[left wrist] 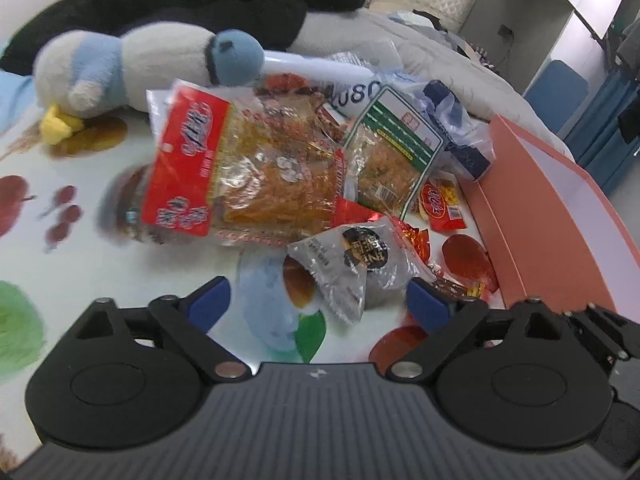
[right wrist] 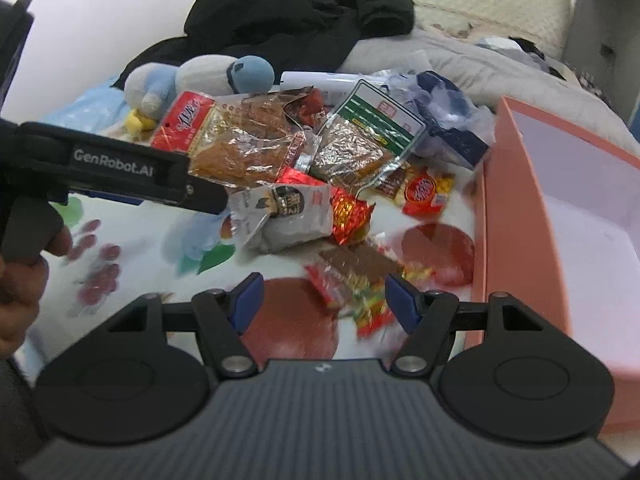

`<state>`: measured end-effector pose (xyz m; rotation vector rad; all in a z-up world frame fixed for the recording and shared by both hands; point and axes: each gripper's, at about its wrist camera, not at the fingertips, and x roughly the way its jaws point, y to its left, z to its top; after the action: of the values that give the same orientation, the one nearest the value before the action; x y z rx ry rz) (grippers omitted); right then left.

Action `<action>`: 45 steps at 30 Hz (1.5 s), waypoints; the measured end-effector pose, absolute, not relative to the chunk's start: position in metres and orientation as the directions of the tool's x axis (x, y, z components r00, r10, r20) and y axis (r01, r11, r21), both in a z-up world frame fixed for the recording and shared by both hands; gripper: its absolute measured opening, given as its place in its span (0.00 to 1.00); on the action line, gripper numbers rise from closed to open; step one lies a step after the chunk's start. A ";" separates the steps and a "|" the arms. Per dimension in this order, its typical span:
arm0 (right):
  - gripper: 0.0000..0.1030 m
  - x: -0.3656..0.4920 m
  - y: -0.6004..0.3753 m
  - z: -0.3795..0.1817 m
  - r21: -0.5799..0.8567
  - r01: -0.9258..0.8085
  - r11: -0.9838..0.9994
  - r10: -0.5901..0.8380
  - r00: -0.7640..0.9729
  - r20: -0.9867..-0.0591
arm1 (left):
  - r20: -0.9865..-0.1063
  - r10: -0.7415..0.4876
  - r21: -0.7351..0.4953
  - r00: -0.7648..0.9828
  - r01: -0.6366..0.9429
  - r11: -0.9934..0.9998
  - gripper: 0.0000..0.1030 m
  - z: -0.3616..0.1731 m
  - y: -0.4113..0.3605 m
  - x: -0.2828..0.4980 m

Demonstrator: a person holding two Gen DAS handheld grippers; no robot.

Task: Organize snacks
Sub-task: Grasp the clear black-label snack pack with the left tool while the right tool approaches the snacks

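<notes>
I have both grippers over a bed sheet (left wrist: 120,264) printed with fruit, facing a heap of snack packets. My left gripper (left wrist: 318,304) is released, its blue fingers (left wrist: 210,302) spread wide with nothing pressed between them; a grey packet (left wrist: 352,268) lies just beyond the tips, between the two fingers as the left wrist camera sees it. My right gripper (right wrist: 322,302) is released too, though spread less wide, and a small brown and red packet (right wrist: 356,276) lies on the sheet between its fingers, blurred; I see no pad pressing on it.

The heap sits in the middle, far of both grippers. A large red and clear packet (left wrist: 240,164) of orange-brown strips lies on the left of the heap, a green and white packet (left wrist: 390,148) to its right, and a small red and yellow packet (left wrist: 440,200) near the box. A crinkled red foil packet (right wrist: 350,212) lies just right of the grey one. A clear bag holding something dark blue (left wrist: 456,128) lies at the far right of the heap.

An open salmon-pink box (right wrist: 516,208) stands on the right, its inside pale. At the far left a blue and white plush toy (left wrist: 140,64) lies beside the heap, with black clothing (right wrist: 300,16) behind it. A hand (right wrist: 24,264) holding the left gripper shows at the left edge of the right wrist view.
</notes>
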<state>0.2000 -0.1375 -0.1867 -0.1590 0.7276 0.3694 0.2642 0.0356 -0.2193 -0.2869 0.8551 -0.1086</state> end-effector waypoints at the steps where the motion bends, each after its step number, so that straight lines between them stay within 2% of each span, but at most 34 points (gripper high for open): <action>1: 0.68 0.205 -0.136 -0.189 -0.027 -0.385 0.922 0.268 0.688 -0.675 | -0.731 -0.216 -0.299 0.647 -0.019 0.954 0.87 -0.223 0.035 0.270; 4: 0.71 0.222 -0.135 -0.199 -0.045 -0.377 0.925 0.245 0.683 -0.688 | -0.735 -0.250 -0.331 0.630 -0.011 0.944 0.83 -0.234 0.034 0.286; 6: 0.84 0.234 -0.134 -0.206 -0.036 -0.397 0.917 0.258 0.661 -0.704 | -0.736 -0.274 -0.353 0.619 -0.006 0.936 0.82 -0.241 0.034 0.294; 8: 0.87 0.242 -0.132 -0.212 -0.037 -0.424 0.905 0.275 0.648 -0.710 | -0.736 -0.293 -0.370 0.610 0.000 0.929 0.80 -0.247 0.033 0.301; 16: 0.87 0.261 -0.126 -0.234 -0.054 -0.419 0.906 0.242 0.620 -0.747 | -0.733 -0.331 -0.394 0.594 0.026 0.919 0.70 -0.259 0.029 0.312; 18: 0.84 0.263 -0.131 -0.233 -0.018 -0.400 0.916 0.251 0.608 -0.754 | -0.732 -0.335 -0.398 0.594 0.027 0.917 0.63 -0.259 0.029 0.312; 20: 0.74 0.263 -0.135 -0.232 0.013 -0.388 0.921 0.264 0.601 -0.754 | -0.736 -0.331 -0.393 0.590 0.025 0.919 0.58 -0.259 0.028 0.312; 22: 0.70 0.263 -0.137 -0.232 0.020 -0.382 0.924 0.262 0.594 -0.761 | -0.739 -0.334 -0.400 0.585 0.018 0.916 0.53 -0.258 0.027 0.311; 26: 0.51 0.256 -0.140 -0.229 0.024 -0.380 0.925 0.261 0.589 -0.765 | -0.748 -0.318 -0.384 0.582 0.010 0.923 0.41 -0.255 0.024 0.304; 34: 0.43 0.230 -0.143 -0.221 0.019 -0.397 0.918 0.268 0.582 -0.768 | -0.766 -0.282 -0.352 0.577 -0.009 0.936 0.37 -0.248 0.021 0.281; 35: 0.39 0.224 -0.143 -0.219 0.022 -0.399 0.917 0.271 0.581 -0.767 | -0.769 -0.276 -0.347 0.576 -0.014 0.938 0.37 -0.247 0.021 0.277; 45: 0.36 0.170 -0.145 -0.211 0.030 -0.414 0.910 0.287 0.576 -0.766 | -0.790 -0.209 -0.297 0.576 -0.062 0.953 0.37 -0.236 0.026 0.222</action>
<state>0.1698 -0.1451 -0.2114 -0.1586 0.8651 0.4127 0.2216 0.0262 -0.2358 -0.3080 0.9566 -0.0875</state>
